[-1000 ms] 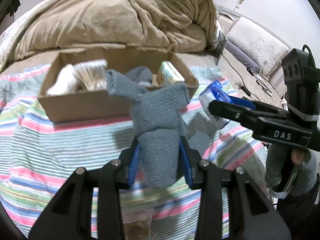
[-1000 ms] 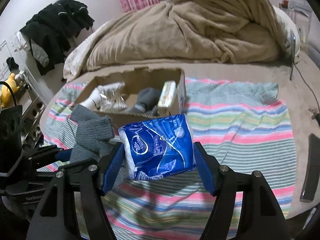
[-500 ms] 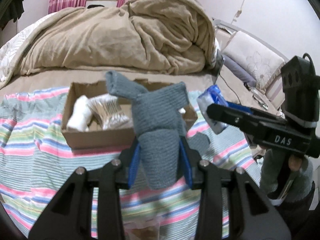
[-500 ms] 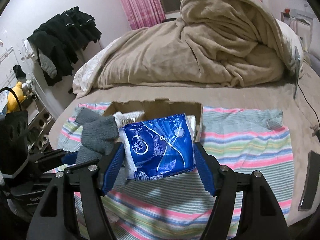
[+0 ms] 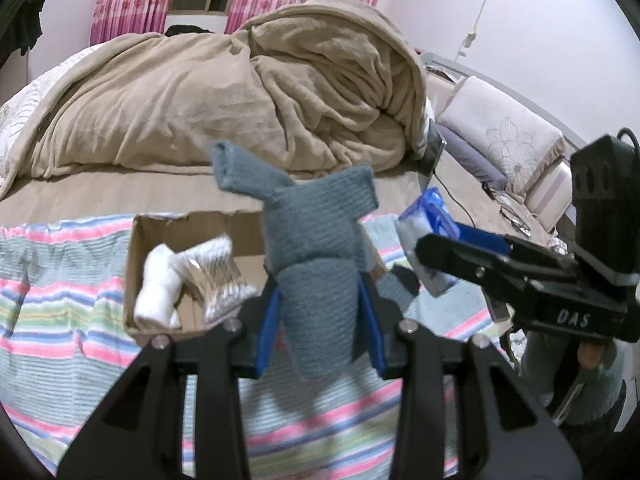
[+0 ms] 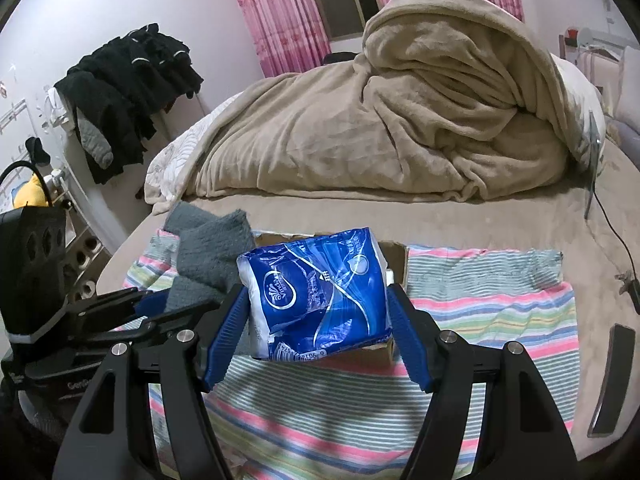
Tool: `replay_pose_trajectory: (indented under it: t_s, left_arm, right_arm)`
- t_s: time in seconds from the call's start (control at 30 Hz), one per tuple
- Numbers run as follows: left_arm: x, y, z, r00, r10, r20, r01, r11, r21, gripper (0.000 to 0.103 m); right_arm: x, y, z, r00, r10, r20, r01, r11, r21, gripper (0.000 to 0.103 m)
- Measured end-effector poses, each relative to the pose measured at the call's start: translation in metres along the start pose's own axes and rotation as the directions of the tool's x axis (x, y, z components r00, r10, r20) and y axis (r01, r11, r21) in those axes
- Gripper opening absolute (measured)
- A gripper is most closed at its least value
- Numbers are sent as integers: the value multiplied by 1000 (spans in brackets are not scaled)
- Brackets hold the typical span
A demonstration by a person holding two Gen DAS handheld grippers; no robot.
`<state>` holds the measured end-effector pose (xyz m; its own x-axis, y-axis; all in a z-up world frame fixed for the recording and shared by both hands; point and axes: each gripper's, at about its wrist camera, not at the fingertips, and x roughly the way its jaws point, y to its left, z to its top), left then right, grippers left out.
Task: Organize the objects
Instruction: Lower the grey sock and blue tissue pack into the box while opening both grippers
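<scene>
Left wrist view: my left gripper (image 5: 320, 320) pinches a grey sock (image 5: 316, 256), cardboard box (image 5: 134, 264) at ten o'clock. My right gripper (image 6: 318, 316) pinches a blue tissue pack (image 6: 316, 292).

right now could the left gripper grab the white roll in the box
Probably not yet. The left gripper is shut on the grey sock, so its jaws are full. The white roll lies uncovered in the cardboard box, so access looks free once the sock goes.

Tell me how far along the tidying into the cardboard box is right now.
Partly done. The cardboard box already holds a white roll and a cotton swab pack. In hand: the left gripper clamps gray socks, the right gripper clamps a blue tissue pack. Both are held above the striped cloth, not yet boxed.
</scene>
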<state>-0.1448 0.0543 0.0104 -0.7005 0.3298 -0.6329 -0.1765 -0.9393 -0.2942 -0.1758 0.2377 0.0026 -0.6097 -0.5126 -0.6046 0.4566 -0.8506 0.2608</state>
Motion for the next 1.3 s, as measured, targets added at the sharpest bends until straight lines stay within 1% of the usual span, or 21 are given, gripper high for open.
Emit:
replay_pose_trajectory:
  t_s: [0.2,0.4,0.5,0.73,0.87,0.97,1.03,1.1,1.2,1.23,1.3]
  left_arm:
    - [18,8,7,1000,-10,-10,10,1000,-7,38]
    - [40,21,11,1000,-2,-22,1,1000,-19,38]
    - [58,29,12,998,-13,-58,12,1000,-27,38]
    - [94,41,7,992,8,-124,-11,1000,-20,38]
    - [118,47,-2,982,-1,-188,-3,1000,-20,38]
    - [129,49,-7,978,-7,-209,4,1000,-17,38]
    - [131,49,-9,976,-7,-217,5,1000,-10,40]
    - [132,46,-9,973,5,-229,-1,1000,18,41]
    - [128,46,-9,969,28,-245,-24,999,22,49]
    - [126,47,-8,968,38,-246,-34,999,19,53]
    - [116,48,-8,971,44,-236,-41,999,17,55]
  right_arm:
    - [5,-5,4,1000,-20,1,20,1000,10,72]
    - [23,-5,12,999,-33,-23,33,999,-13,72]
    - [32,-7,14,999,-39,-31,38,999,-14,72]
    - [61,-13,13,997,-40,-70,40,999,2,72]
    - [79,-16,11,995,-34,-94,35,999,6,72]
    - [91,-18,8,993,-34,-115,36,999,14,72]
    - [100,-20,6,991,-30,-130,33,999,22,72]
    - [107,-21,4,990,-26,-141,31,999,27,72]
    - [115,-21,1,988,-21,-153,27,999,36,72]
    - [117,-21,0,988,-19,-156,25,999,40,72]
    - [120,-21,-2,986,-15,-164,23,999,47,72]
